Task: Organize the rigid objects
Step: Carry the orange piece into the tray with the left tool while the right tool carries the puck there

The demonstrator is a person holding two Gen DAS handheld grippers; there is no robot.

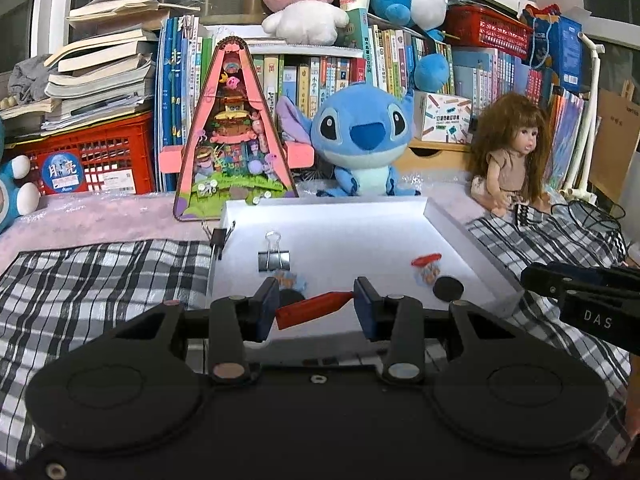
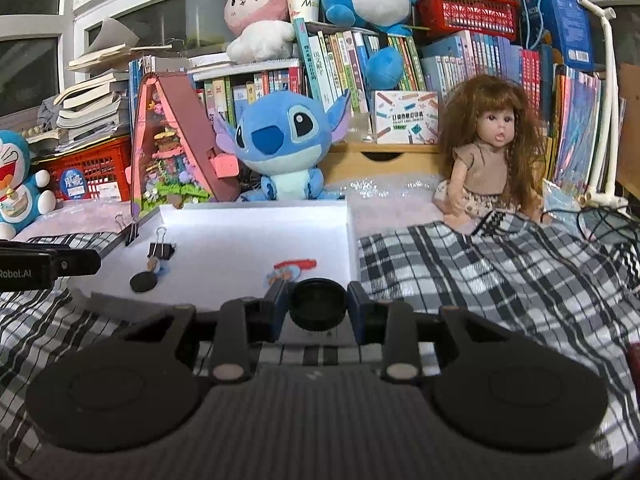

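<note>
A white tray (image 1: 340, 232) lies on the checked cloth. My left gripper (image 1: 316, 300) hangs over the tray's near edge, shut on a red wedge-shaped piece (image 1: 312, 308) that spans its blue pads. In the tray lie a silver binder clip (image 1: 274, 258), a black disc (image 1: 448, 289) and a small figure with a red top (image 1: 427, 266). A black binder clip (image 1: 218, 236) grips the tray's left rim. My right gripper (image 2: 317, 300) is at the tray's (image 2: 248, 240) near right corner, shut on a round black cap (image 2: 318, 306). The right wrist view also shows the disc (image 2: 143, 281) and the binder clip (image 2: 162, 248).
Behind the tray stand a blue plush toy (image 1: 360, 136), a pink triangular diorama (image 1: 236, 132) and a long-haired doll (image 1: 512, 156). Packed bookshelves and red crates (image 1: 96, 160) fill the back. A black cable (image 2: 600, 224) lies on the checked cloth (image 2: 480, 280) at the right.
</note>
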